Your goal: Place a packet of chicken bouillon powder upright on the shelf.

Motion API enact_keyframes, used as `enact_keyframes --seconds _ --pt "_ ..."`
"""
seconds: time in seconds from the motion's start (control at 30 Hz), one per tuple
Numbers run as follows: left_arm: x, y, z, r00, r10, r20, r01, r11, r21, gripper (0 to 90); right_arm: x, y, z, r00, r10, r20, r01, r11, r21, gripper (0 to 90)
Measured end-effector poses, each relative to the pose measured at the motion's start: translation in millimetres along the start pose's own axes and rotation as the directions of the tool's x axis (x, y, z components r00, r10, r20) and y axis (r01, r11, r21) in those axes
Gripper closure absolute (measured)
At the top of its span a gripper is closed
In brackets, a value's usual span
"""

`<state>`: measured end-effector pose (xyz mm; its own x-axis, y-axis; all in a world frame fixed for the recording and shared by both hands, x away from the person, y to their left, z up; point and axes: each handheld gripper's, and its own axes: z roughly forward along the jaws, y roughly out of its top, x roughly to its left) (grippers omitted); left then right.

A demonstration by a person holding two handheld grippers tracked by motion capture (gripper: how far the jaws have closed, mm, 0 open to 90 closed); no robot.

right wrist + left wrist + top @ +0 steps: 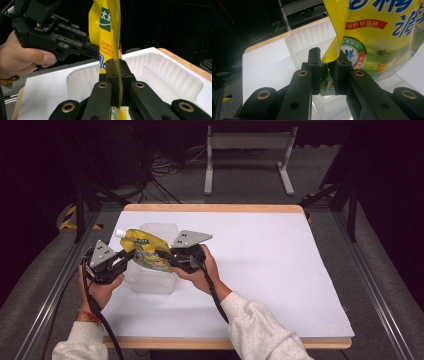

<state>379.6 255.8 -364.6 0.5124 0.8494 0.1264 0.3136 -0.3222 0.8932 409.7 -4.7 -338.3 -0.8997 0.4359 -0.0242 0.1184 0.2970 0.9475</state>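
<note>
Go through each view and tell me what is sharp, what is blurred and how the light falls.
High view: white table sheet evenly lit, surroundings dark, yellow pouch small and soft. Left gripper view: pouch print crisp, the left tool near the lens slightly soft and dim. Right gripper view: clear tub bright, background black, the right tool dark against it.

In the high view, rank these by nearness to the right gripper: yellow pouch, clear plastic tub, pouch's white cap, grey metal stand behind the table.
1. Yellow pouch, held in the right gripper.
2. Clear plastic tub, just below.
3. White cap, pouch's far-left end.
4. Grey metal stand, on the floor beyond the table.
</note>
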Motion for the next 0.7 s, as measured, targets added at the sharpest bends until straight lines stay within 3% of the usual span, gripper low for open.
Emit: enact_keyframes --seconds 0.7 --pt "1.0 -13.9 12.4 1.0000 0.007 0.003 -0.007 0.9971 0.075 78.9 -2.0 -17.7 14.3 0.9995 0.032 -0.001 -0.032 0.998 0.052 90.0"
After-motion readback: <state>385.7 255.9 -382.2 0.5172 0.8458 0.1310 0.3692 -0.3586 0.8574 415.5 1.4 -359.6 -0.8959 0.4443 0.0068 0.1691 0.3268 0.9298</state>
